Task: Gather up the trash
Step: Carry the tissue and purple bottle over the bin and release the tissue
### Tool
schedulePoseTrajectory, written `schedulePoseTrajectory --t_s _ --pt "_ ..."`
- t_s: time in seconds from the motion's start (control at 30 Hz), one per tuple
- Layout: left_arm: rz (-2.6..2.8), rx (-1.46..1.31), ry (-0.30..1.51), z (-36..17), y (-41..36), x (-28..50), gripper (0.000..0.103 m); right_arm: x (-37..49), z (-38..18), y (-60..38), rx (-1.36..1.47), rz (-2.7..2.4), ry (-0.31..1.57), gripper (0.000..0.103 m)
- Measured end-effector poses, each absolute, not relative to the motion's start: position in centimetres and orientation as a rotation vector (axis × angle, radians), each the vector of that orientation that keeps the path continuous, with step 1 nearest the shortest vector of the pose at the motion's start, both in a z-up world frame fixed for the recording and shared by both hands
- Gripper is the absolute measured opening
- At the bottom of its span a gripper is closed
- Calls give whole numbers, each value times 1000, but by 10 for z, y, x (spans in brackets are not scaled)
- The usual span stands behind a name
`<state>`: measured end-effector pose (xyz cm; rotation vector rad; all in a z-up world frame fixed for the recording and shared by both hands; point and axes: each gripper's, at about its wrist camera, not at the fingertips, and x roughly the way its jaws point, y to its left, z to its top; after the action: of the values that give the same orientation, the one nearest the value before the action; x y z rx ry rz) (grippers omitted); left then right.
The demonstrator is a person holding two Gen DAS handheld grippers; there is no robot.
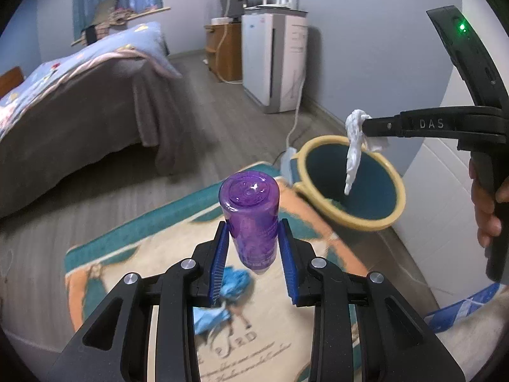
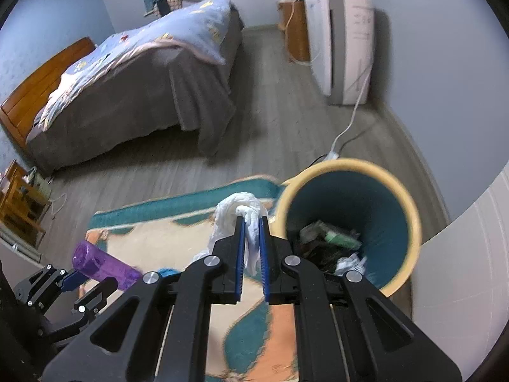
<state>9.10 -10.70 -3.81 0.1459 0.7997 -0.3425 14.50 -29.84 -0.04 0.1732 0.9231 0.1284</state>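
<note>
My left gripper point(image 1: 253, 227) is shut on a purple plastic bottle point(image 1: 249, 213), held in the air above the rug with its base toward the camera. The same purple bottle point(image 2: 101, 265) and left gripper point(image 2: 71, 278) show at the lower left of the right wrist view. My right gripper point(image 2: 252, 222) is shut on a crumpled white tissue point(image 2: 240, 211). In the left wrist view the right gripper point(image 1: 366, 125) holds that white tissue point(image 1: 354, 146) dangling over the mouth of the teal bin with a yellow rim point(image 1: 321, 141). The bin point(image 2: 410, 203) holds other trash.
A blue crumpled piece point(image 1: 235, 281) lies on the patterned rug point(image 1: 152, 254) under my left gripper. A bed point(image 2: 136, 73) stands at the left. A white appliance point(image 2: 343, 44) is by the wall, its cable point(image 2: 350, 121) trailing on the floor behind the bin.
</note>
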Motion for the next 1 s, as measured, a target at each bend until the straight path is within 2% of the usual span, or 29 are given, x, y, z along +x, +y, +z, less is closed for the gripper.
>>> schedulePoseTrajectory --t_s 0.43,1.0 --pt "-463 205 798 -32 -180 115 33 162 -37 -392 326 -28 979 8" --pt "-548 267 827 -47 -239 128 33 160 -82 -447 412 -133 1042 8"
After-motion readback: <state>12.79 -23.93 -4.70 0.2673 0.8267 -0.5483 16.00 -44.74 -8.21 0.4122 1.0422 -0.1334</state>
